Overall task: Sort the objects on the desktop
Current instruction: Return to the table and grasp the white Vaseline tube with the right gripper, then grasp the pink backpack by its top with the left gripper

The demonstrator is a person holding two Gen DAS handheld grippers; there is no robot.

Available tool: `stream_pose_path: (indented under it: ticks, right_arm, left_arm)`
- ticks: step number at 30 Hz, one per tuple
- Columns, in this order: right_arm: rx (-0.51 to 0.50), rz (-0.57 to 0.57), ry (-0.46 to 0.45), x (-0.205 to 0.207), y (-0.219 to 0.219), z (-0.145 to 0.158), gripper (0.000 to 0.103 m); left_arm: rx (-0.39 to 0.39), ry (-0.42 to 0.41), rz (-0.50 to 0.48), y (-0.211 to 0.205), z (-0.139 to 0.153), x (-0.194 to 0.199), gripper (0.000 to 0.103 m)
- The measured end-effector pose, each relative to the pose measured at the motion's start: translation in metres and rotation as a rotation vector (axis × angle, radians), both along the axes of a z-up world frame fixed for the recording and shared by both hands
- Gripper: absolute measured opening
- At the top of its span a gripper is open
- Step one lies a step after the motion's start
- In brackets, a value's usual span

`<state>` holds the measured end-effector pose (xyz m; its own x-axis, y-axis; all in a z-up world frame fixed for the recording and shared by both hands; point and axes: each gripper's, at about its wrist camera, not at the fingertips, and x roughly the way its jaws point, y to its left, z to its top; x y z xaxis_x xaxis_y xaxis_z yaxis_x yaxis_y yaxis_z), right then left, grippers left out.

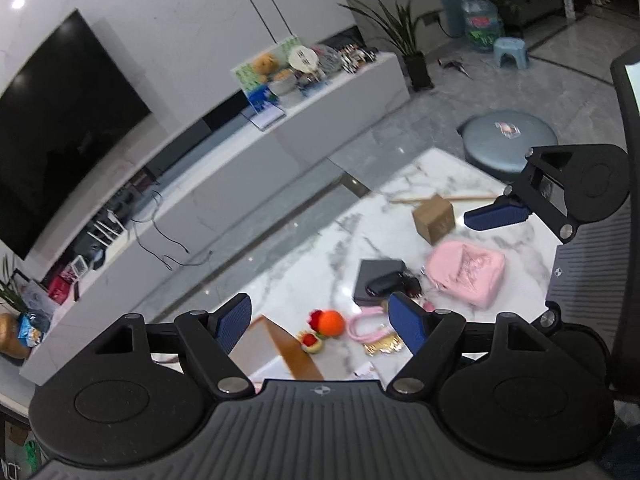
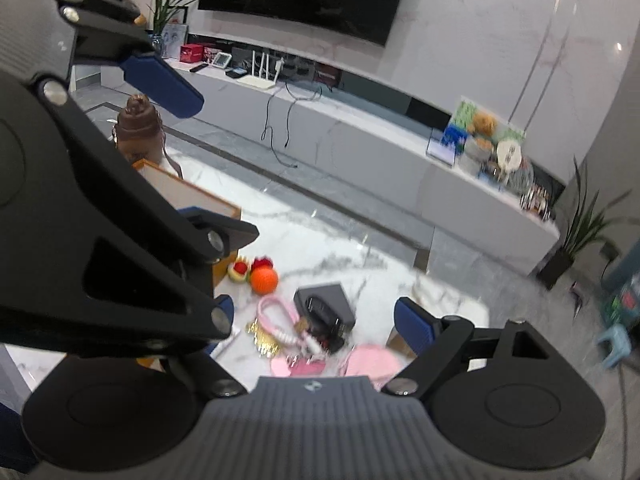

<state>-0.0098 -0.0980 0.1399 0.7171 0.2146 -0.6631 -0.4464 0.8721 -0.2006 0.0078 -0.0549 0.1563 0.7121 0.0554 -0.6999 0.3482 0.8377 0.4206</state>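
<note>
Marble tabletop (image 1: 420, 184), unsorted. Left gripper (image 1: 326, 322) and right gripper (image 2: 312, 316) are hovering wide apart, carrying nothing — below them are lying orange ball (image 1: 332, 323), pink pouch (image 1: 466, 272), dark case (image 1: 378, 280), cardboard box (image 1: 434, 218). Sorting is looking barely begun.

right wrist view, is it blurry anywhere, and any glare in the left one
Right wrist view: motion blur smears the pink pouch and the stool at the lower right edge; the orange ball stays fairly crisp. Left wrist view: ceiling-light glare spots on the glossy wall, fisheye bends the television.
</note>
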Motion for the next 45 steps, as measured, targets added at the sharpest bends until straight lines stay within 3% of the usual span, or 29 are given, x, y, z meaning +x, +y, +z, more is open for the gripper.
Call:
stream_pose_path:
  ticks: [4,12,18,19,23,25,27,29,31,45]
  right_arm:
    - [0.067,-0.02,0.065,-0.004,-0.001,-0.039,0.088]
    - [0.19,-0.054,0.215,0.009,0.04,-0.138,0.088]
    - [0.216,-0.089,0.261,0.026,0.074,-0.177,0.088]
    - [0.209,-0.102,0.262,0.028,0.078,-0.185,0.083]
    - [0.206,-0.126,0.296,0.046,0.081,-0.21,0.081]
    - [0.2,-0.114,0.312,0.05,0.08,-0.217,0.083]
    - [0.13,-0.07,0.265,0.046,0.086,-0.221,0.08]
    - [0.089,-0.028,0.23,0.042,0.087,-0.222,0.068]
    - [0.081,-0.022,0.231,0.041,0.081,-0.218,0.047]
    - [0.012,-0.084,0.374,-0.004,-0.046,-0.213,0.047]
  left_arm:
    - [0.015,0.042,0.015,0.003,-0.026,0.011,0.089]
    - [-0.006,0.104,0.111,0.048,-0.053,0.036,0.089]
    - [-0.012,0.125,0.159,0.08,-0.064,0.044,0.089]
    - [-0.014,0.126,0.163,0.084,-0.064,0.044,0.089]
    - [-0.03,0.13,0.17,0.094,-0.067,0.046,0.089]
    - [-0.04,0.131,0.169,0.097,-0.067,0.047,0.089]
    - [-0.05,0.132,0.168,0.097,-0.069,0.049,0.089]
    - [-0.06,0.135,0.168,0.096,-0.071,0.049,0.089]
    - [-0.067,0.138,0.164,0.093,-0.074,0.049,0.089]
    - [-0.12,0.186,0.097,0.029,-0.106,0.059,0.089]
